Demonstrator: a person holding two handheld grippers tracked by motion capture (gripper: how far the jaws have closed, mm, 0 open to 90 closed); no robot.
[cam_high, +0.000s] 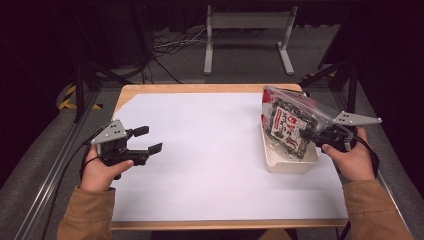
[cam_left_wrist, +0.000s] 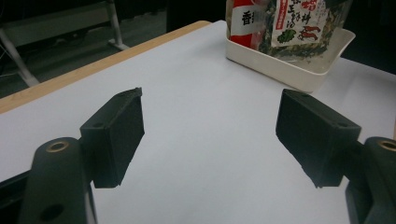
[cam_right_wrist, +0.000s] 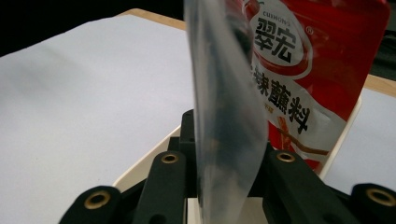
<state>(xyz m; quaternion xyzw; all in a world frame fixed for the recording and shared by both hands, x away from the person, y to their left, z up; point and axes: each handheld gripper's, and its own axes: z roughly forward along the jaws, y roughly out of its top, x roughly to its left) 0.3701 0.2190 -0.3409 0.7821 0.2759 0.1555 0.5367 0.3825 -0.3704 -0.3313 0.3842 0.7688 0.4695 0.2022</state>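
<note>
We see the right gripper (cam_high: 306, 134) clamped on the edge of a clear snack pouch (cam_high: 290, 125) that stands tilted in the white tray (cam_high: 292, 165) at the table's right side; in the right gripper view its jaws are mostly hidden behind the blurred plastic, with a red seasoning packet (cam_right_wrist: 308, 65) just behind. The left gripper (cam_high: 149, 140) hovers over the white table cover (cam_high: 210, 150), jaws wide apart and empty. The pouch's small print is too fine for us to read.
</note>
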